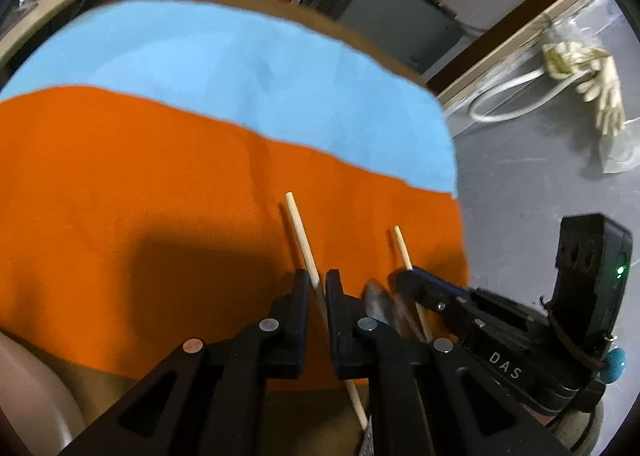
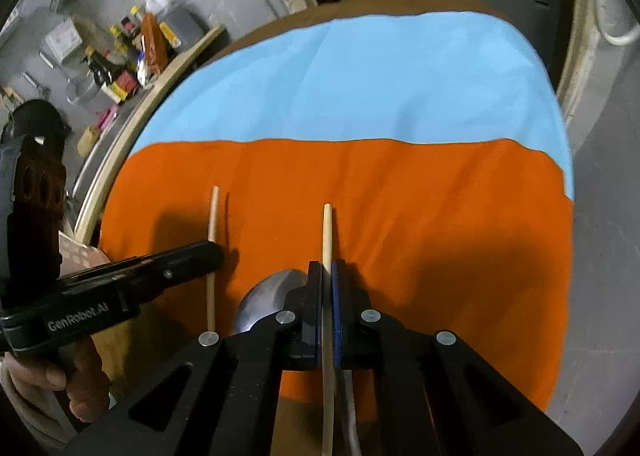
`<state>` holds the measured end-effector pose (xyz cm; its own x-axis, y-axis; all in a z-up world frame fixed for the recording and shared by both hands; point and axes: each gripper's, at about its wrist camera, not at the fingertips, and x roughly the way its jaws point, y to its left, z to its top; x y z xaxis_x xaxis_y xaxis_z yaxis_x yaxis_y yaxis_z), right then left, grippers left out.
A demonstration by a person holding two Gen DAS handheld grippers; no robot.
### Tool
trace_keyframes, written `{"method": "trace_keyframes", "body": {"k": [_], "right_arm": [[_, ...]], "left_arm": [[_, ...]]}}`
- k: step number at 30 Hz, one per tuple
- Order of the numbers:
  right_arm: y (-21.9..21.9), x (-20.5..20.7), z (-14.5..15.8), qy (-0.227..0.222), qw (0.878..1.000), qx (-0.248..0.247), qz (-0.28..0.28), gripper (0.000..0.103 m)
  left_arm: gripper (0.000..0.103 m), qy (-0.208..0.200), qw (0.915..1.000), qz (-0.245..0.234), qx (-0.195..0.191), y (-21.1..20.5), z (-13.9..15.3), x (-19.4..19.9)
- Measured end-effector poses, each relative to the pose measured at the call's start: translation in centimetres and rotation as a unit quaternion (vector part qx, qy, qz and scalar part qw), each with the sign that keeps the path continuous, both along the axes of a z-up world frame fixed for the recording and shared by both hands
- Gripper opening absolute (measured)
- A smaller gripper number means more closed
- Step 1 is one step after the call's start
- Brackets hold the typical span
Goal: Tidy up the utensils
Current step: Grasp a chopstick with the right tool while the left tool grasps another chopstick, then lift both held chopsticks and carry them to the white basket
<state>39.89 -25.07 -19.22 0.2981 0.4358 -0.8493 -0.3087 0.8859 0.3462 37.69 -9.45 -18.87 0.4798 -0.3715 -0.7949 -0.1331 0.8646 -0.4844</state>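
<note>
My left gripper (image 1: 317, 276) is shut on a pale wooden chopstick (image 1: 298, 228) that slants up and away over the orange cloth (image 1: 140, 196). To its right my right gripper (image 1: 402, 278) pinches a second chopstick (image 1: 401, 246). A metal spoon (image 1: 376, 302) lies between the two grippers, partly hidden by their fingers. In the right wrist view my right gripper (image 2: 327, 266) is shut on its chopstick (image 2: 327, 232), which points straight ahead. The spoon's bowl (image 2: 268, 296) shows just left of it. The left gripper (image 2: 218, 252) comes in from the left, holding its chopstick (image 2: 213, 216) above the cloth.
A blue cloth (image 2: 360, 88) covers the far half of the round brown table beyond the orange cloth (image 2: 440, 236). Bottles and packets (image 2: 136, 40) crowd the floor on the left. Pale rubber gloves (image 1: 600, 96) and a dark box (image 1: 392, 8) lie beyond the table's right edge.
</note>
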Motion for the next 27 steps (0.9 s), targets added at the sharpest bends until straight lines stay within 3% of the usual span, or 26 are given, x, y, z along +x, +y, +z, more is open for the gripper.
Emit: {"method": "trace_keyframes", "body": {"k": [7,16,23,27], "right_arm": [[-1.7,-3.6,4.5,-0.059,0.992,0.097,-0.051,0.004],[-0.8,-9.1,12.1,-0.204,0.968,0.132,-0.065,0.004],[1.9,-11.7,16.8,-0.293,0.938,0.174,-0.062,0.004],[4.7,-12.3,18.6,-0.314,0.929,0.188,-0.051,0.004]], "left_arm": [[0.005,-0.086,0.9962,-0.006,0.009,0.1,4.7,-3.7],[0.005,-0.225,0.9737,-0.026,0.022,1.8,11.9,-9.9],[0.005,-0.278,0.9602,-0.022,0.022,5.5,16.3,-12.3],[0.005,-0.297,0.9541,-0.010,0.032,8.1,18.3,-13.9]]}}
